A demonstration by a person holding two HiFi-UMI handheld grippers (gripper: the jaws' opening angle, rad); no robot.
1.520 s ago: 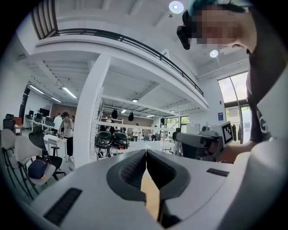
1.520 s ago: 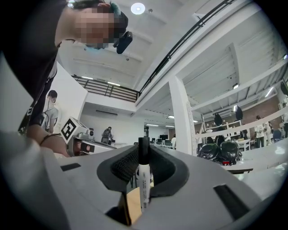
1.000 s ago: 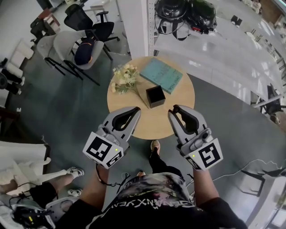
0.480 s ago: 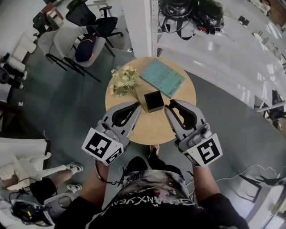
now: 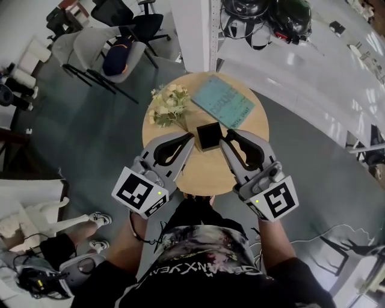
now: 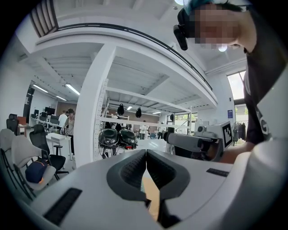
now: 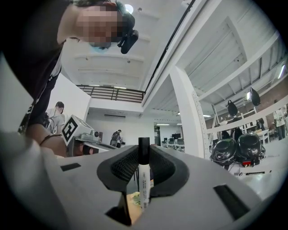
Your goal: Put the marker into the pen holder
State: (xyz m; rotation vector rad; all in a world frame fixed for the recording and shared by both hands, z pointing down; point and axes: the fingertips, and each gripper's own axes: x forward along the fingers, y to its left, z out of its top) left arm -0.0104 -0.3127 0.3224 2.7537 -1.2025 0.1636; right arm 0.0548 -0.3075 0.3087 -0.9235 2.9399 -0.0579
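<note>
A black square pen holder (image 5: 209,135) stands in the middle of the round wooden table (image 5: 207,173). My right gripper (image 5: 224,137) is just right of the holder, above the table. It is shut on a white marker (image 7: 144,182) with a black cap (image 7: 143,147) that stands upright between the jaws. My left gripper (image 5: 190,139) hovers just left of the holder, its jaws closed tip to tip with nothing between them (image 6: 146,157). In the head view the marker is hidden by the right gripper.
A bunch of pale flowers (image 5: 169,103) lies at the table's left and a teal book (image 5: 223,101) at its back. Office chairs (image 5: 114,45) stand beyond on the left, a white column (image 5: 192,30) and shelves with helmets (image 5: 264,15) behind the table.
Both grippers have moved forward over the table, and their tips now flank the pen holder. The marker stays in the right gripper.
</note>
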